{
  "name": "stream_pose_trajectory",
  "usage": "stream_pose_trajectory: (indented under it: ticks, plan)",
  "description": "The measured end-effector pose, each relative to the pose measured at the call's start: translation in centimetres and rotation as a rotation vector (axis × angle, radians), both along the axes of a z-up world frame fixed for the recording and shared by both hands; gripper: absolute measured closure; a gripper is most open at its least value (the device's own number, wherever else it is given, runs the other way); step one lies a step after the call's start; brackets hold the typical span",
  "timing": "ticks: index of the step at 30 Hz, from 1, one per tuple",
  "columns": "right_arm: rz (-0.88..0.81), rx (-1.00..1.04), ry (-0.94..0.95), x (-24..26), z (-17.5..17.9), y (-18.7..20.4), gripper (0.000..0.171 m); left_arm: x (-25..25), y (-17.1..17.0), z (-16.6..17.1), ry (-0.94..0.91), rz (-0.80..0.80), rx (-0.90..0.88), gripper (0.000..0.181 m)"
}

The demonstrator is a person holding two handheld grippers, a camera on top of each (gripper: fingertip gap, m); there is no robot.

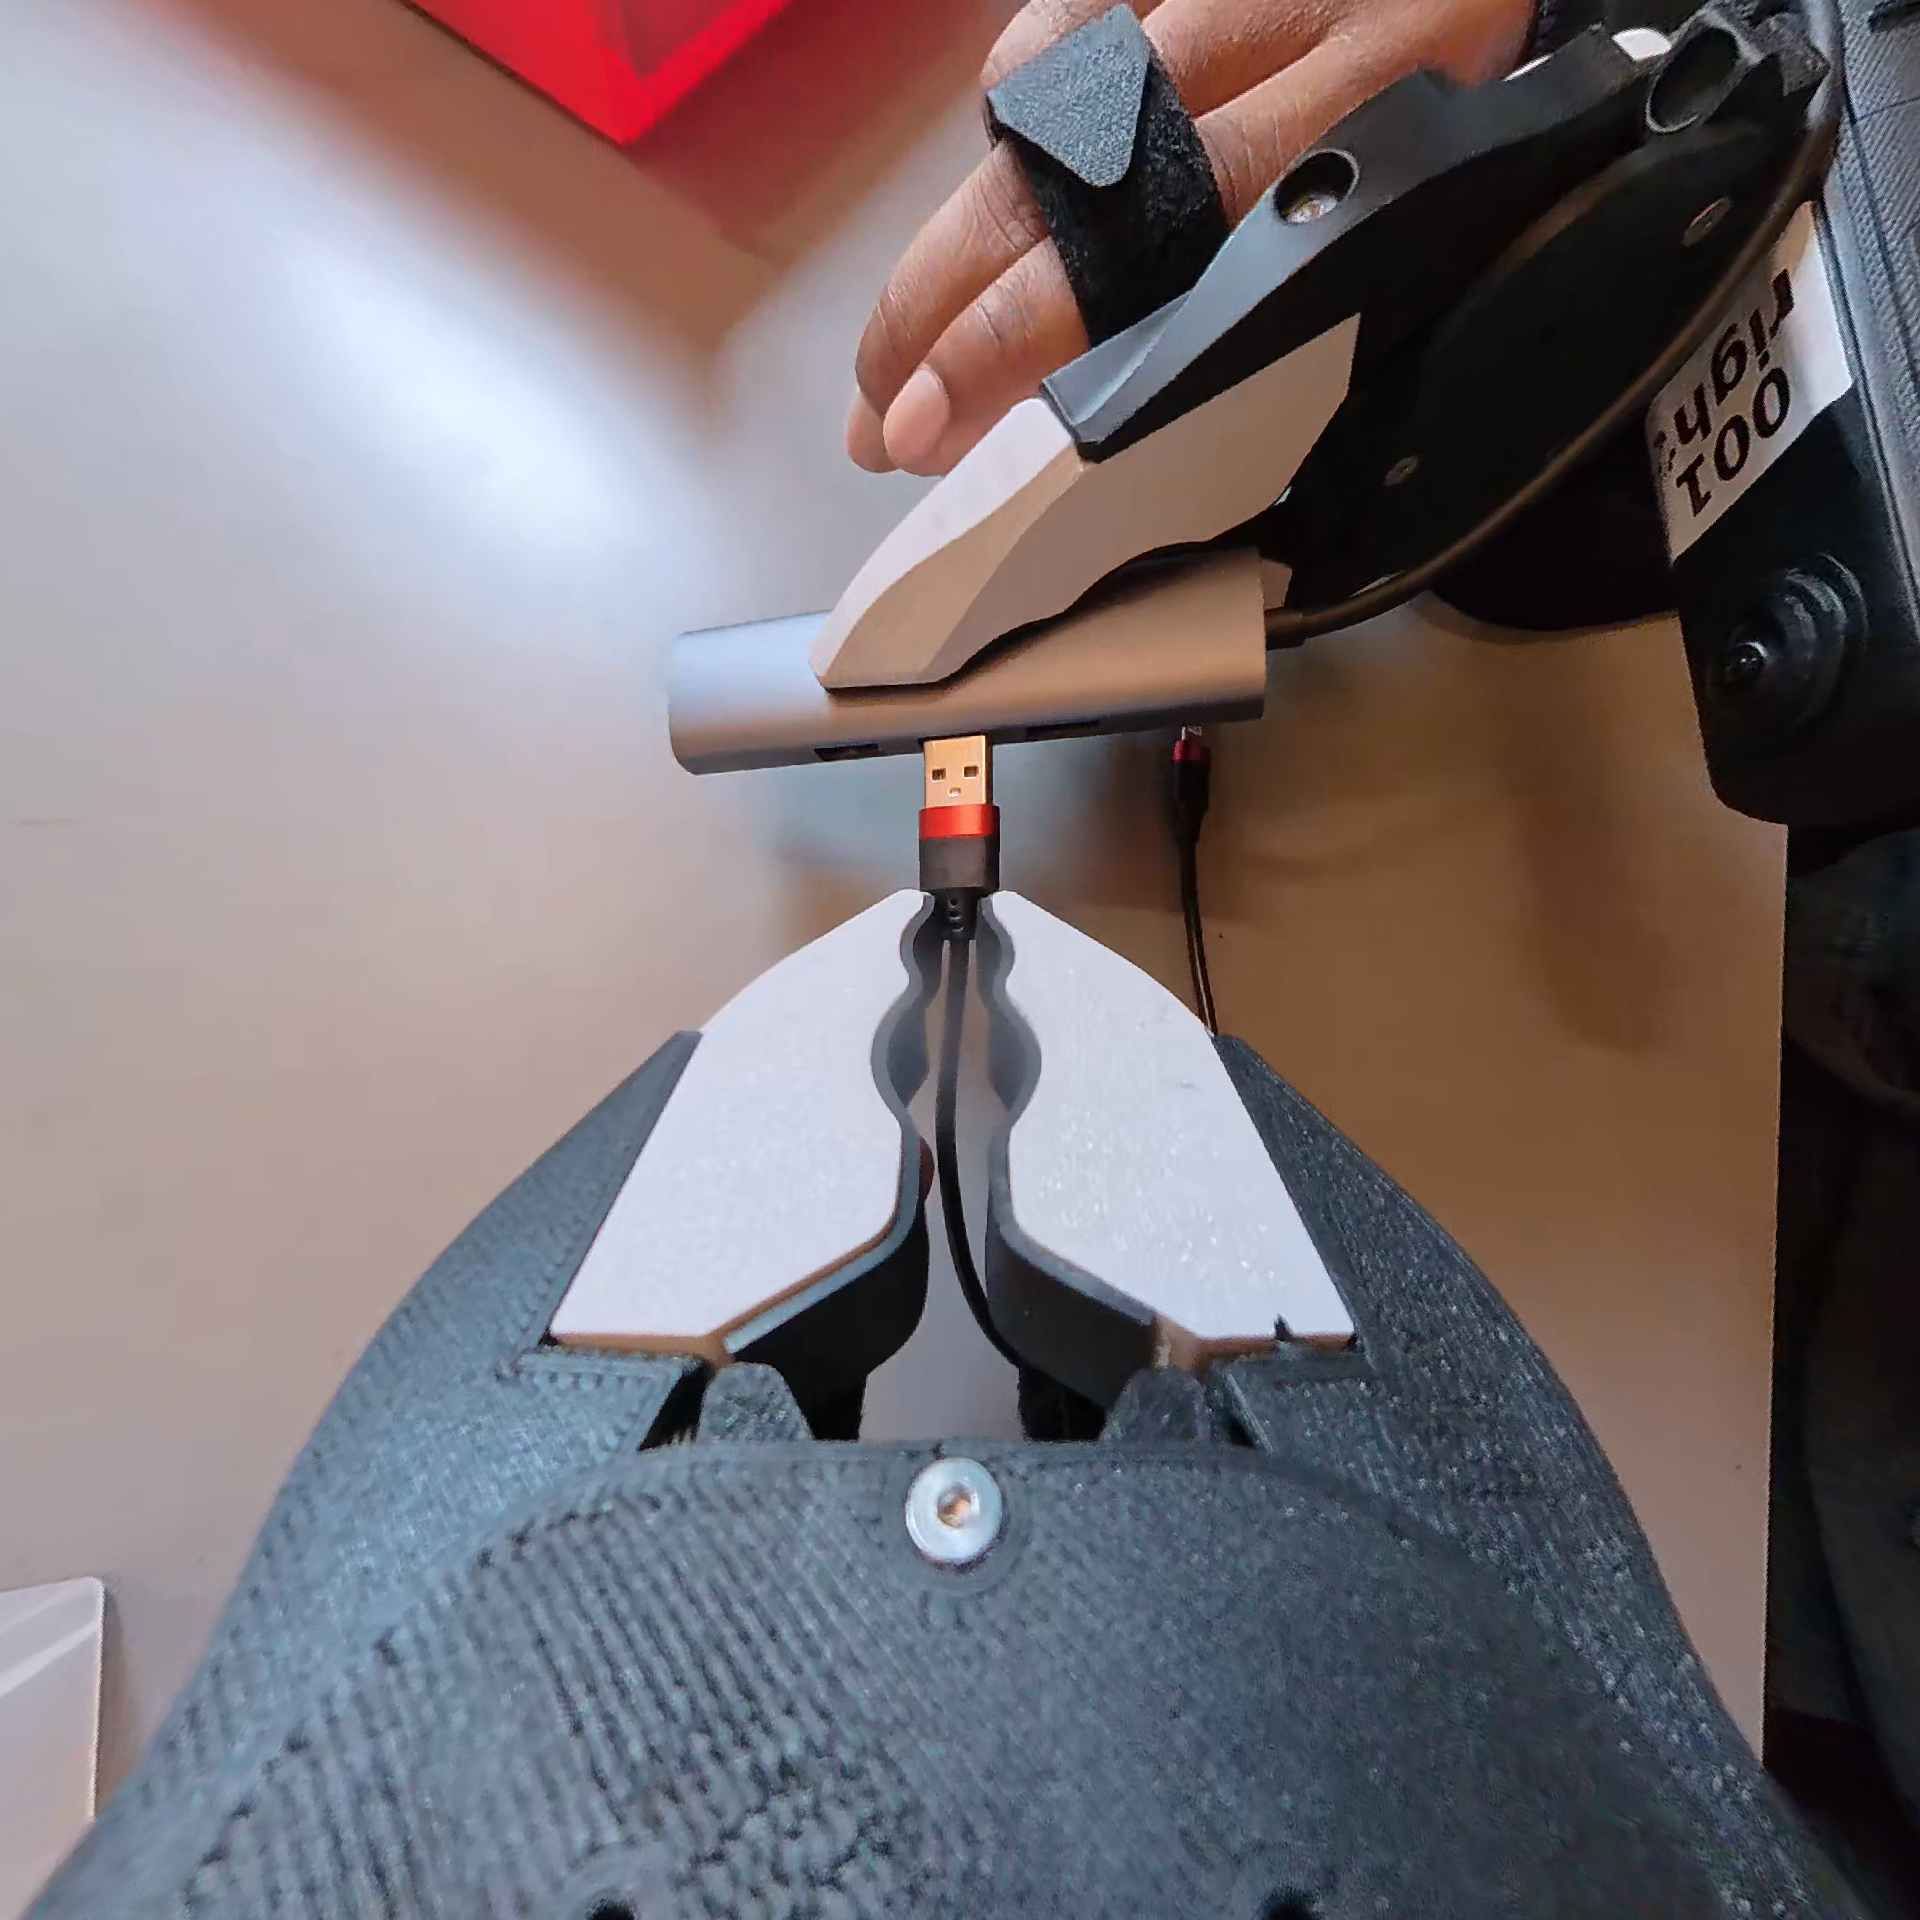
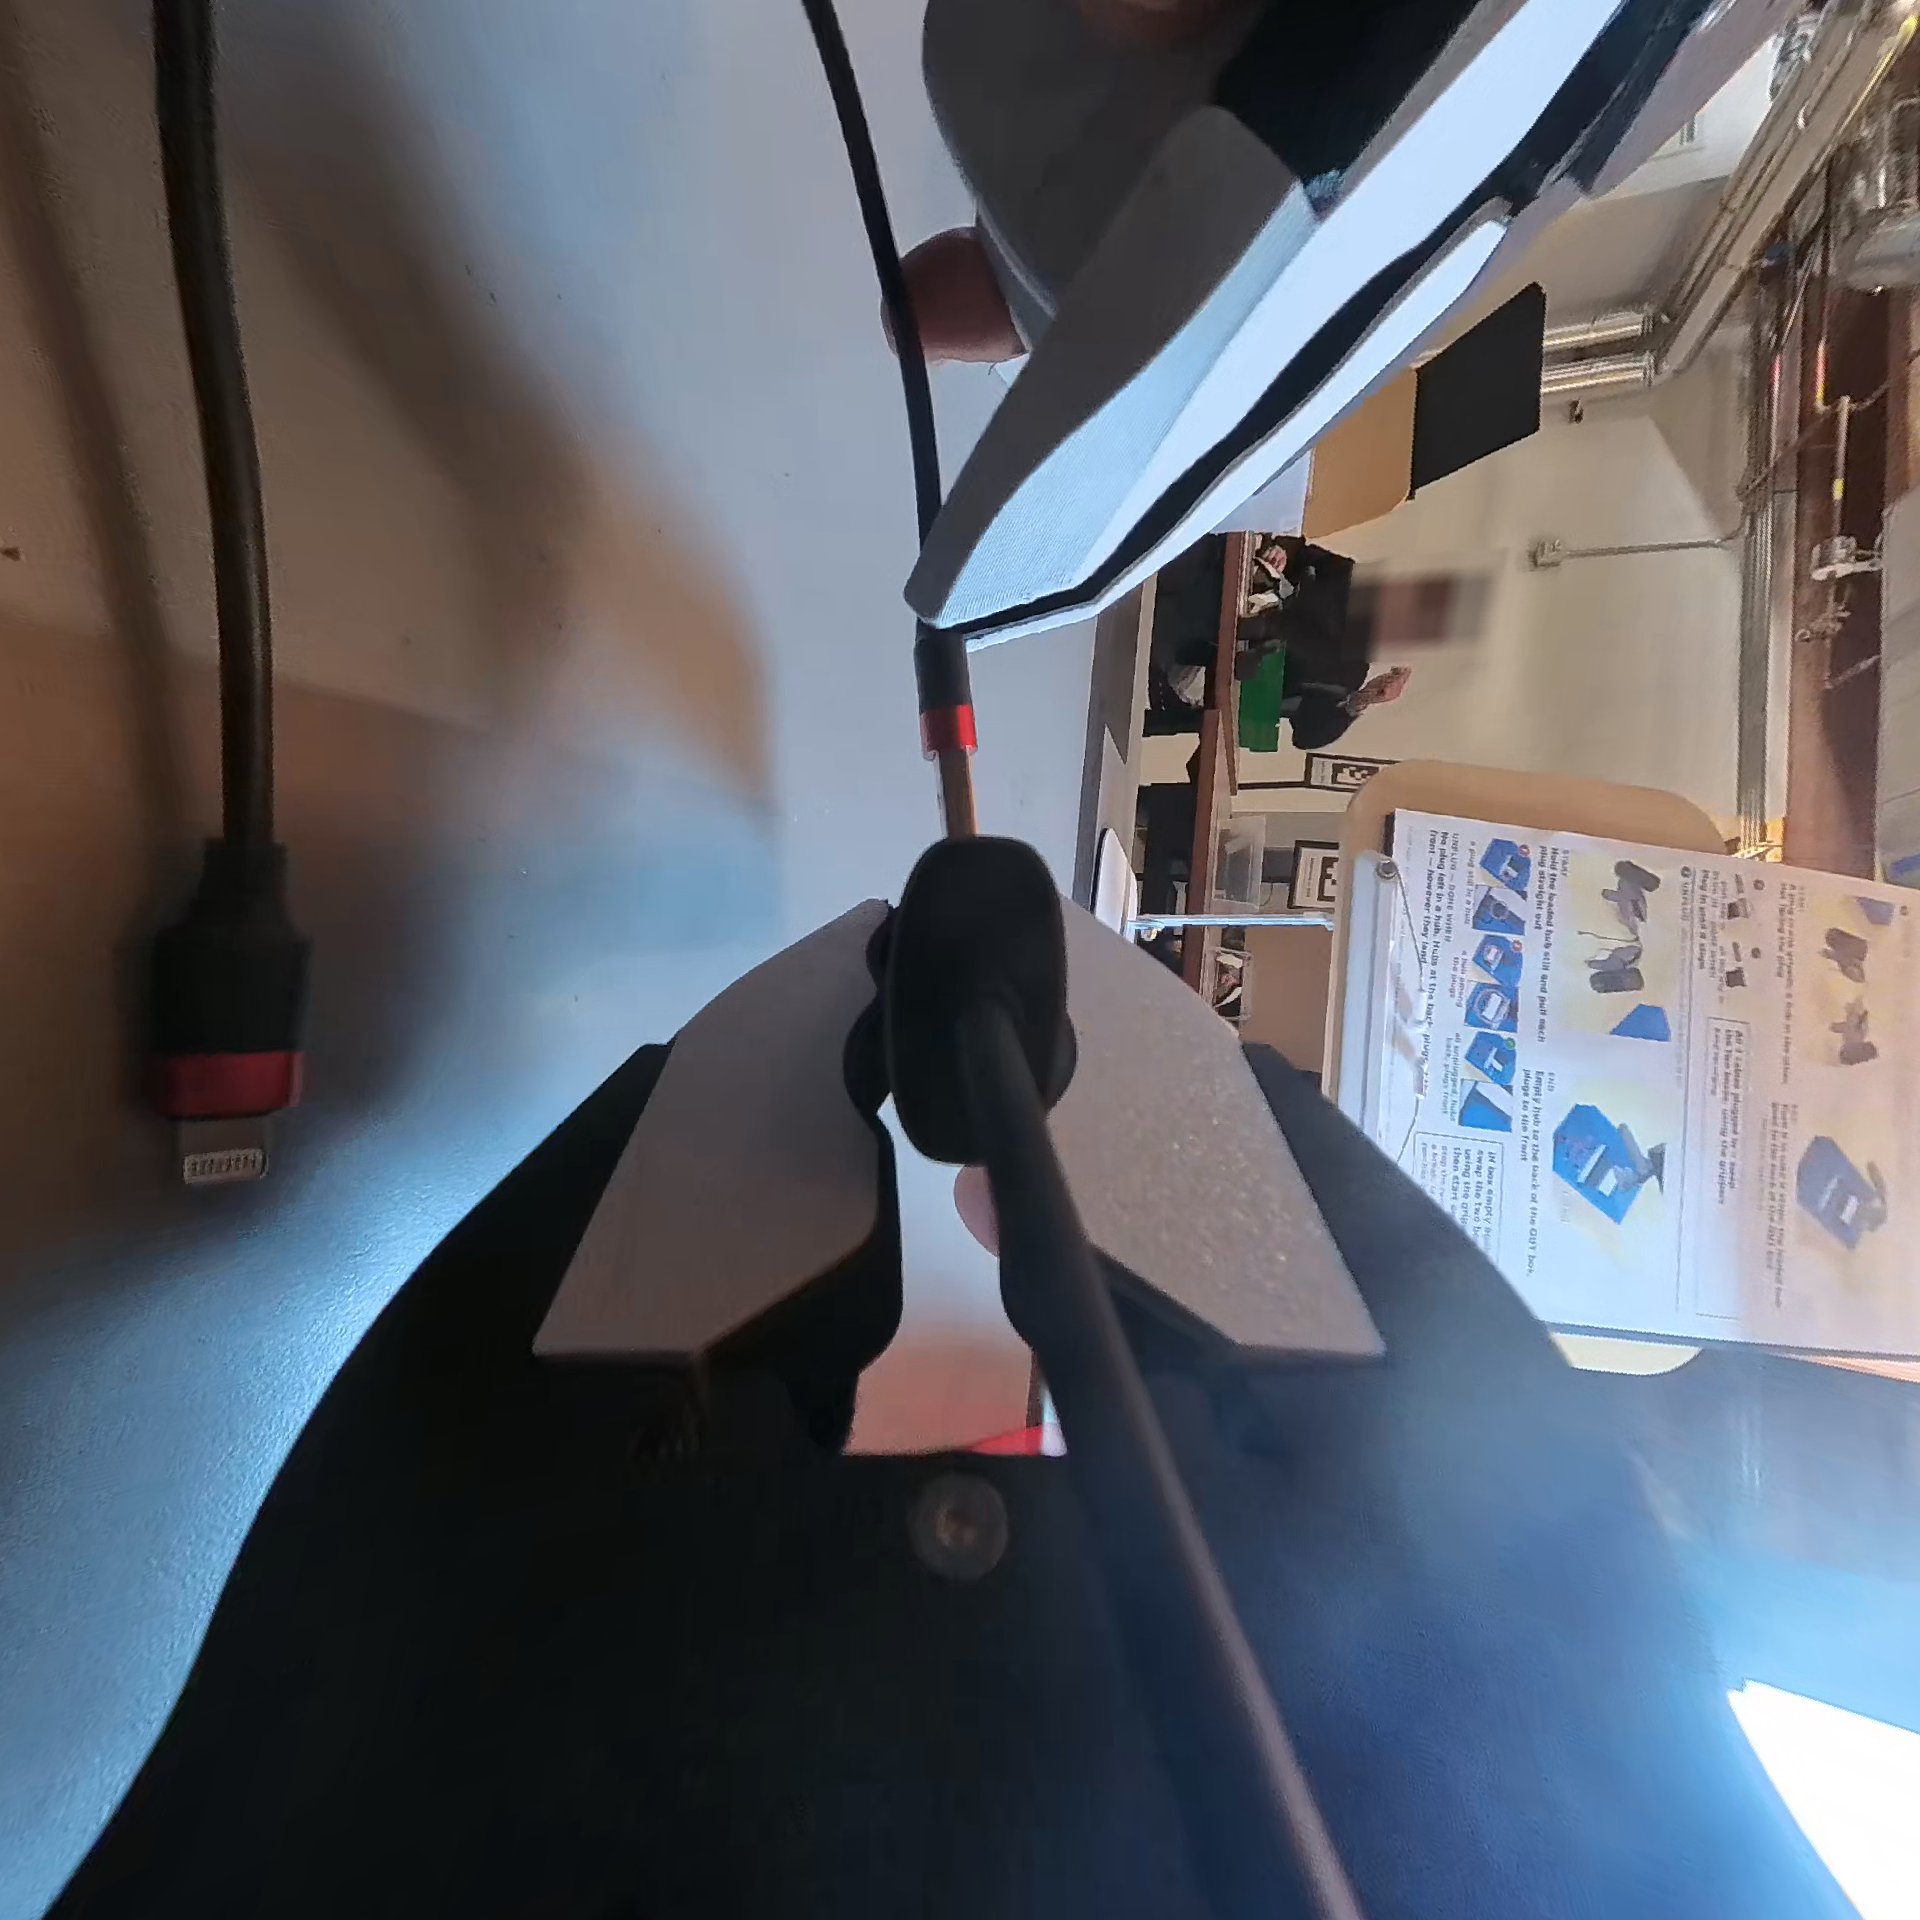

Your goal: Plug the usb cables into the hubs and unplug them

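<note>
**USB plug at the mouth of the hub port**

Left tool (image 1: pixel 954 914): fingers closed tight on the black boot of the USB cable (image 1: pixel 951 1122), which trails back between them toward the camera. The gold-tongued plug (image 1: pixel 957 774) with its red collar sticks straight out ahead of the tips, its front edge just at or barely inside a port.

Right tool (image 2: pixel 971 914): clamped across the grey hub (image 1: pixel 935 691), one finger flat on top. In its own view the hub's dark end and its lead fill the gap between the fingers.

The hub sits straight ahead of the left tool, broadside, ports facing it. An empty port lies either side of the plug.

Beyond: pale desk (image 1: pixel 364 623); a second red-collared cable (image 2: pixel 223 727) lying loose, well off to the right tool's left.

Judgement: most of the metal shell shows, so the plug is not seated. Keep the plug square to the port face, move along its own axis, no twisting. Right tool braces the hub against the force.
</note>
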State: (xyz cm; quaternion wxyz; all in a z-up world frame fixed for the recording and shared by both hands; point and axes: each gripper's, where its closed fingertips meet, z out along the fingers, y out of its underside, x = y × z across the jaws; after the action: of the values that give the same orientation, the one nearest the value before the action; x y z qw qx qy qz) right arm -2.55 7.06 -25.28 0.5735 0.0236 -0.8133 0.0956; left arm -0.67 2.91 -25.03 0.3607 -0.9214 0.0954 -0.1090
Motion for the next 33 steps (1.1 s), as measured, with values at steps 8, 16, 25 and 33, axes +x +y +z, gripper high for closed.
stream_pose_trajectory:
  ticks: [8, 16, 25, 33]
  plan:
    - [0.021, 0.054, -0.002, 0.2, -0.3, -0.6, 0.153, 0.3, -0.5, -0.9, 0.007, -0.032, -0.048, 0.175]
    - [0.044, 0.091, -0.015, 0.5, -0.7, -1.4, 0.153, 0.6, -1.1, -1.6, 0.005, -0.06, -0.1, 0.175]
    - [0.042, 0.06, -0.011, 0.8, 0.0, -1.2, 0.153, 1.0, -0.7, -0.5, -0.184, -0.054, -0.039, 0.176]
    - [0.031, 0.07, -0.029, 0.9, 0.0, -1.0, 0.154, 1.1, -0.5, -0.5, -0.296, -0.058, -0.017, 0.175]
